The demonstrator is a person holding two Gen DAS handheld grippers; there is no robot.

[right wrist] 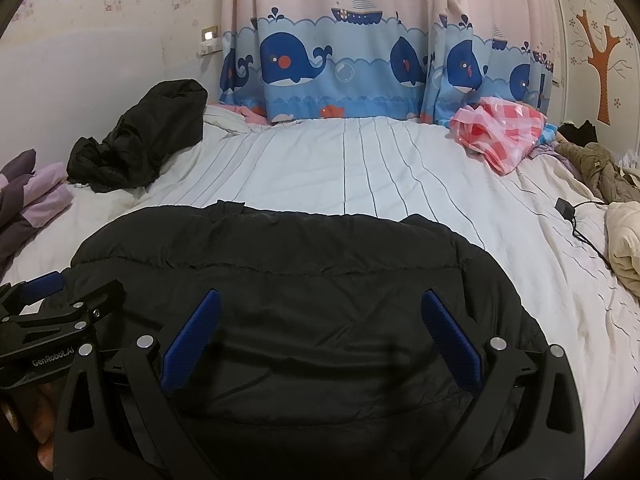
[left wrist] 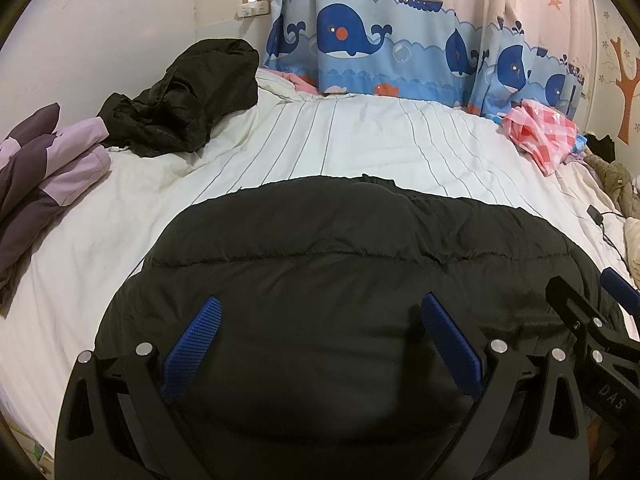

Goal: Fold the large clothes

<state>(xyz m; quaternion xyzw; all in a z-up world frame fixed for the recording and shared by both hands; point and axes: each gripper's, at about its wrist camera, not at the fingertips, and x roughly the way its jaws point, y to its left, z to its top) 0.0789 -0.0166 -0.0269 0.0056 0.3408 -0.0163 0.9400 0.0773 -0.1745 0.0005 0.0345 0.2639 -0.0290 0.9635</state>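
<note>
A black puffer jacket (left wrist: 320, 264) lies folded flat on the white striped bed, also in the right wrist view (right wrist: 288, 272). My left gripper (left wrist: 320, 308) is open, its blue fingers spread wide just above the jacket's near part, holding nothing. My right gripper (right wrist: 320, 304) is open in the same way over the jacket, empty. The right gripper shows at the right edge of the left wrist view (left wrist: 588, 312); the left gripper shows at the left edge of the right wrist view (right wrist: 60, 308). They are side by side.
A crumpled black garment (left wrist: 184, 96) lies at the back left. A purple jacket (left wrist: 36, 176) is at the left. A pink checked plastic bag (left wrist: 544, 132) and an olive coat (right wrist: 596, 168) lie at the right. A charger with cable (right wrist: 568, 208) is nearby. A whale curtain (left wrist: 360, 40) hangs behind.
</note>
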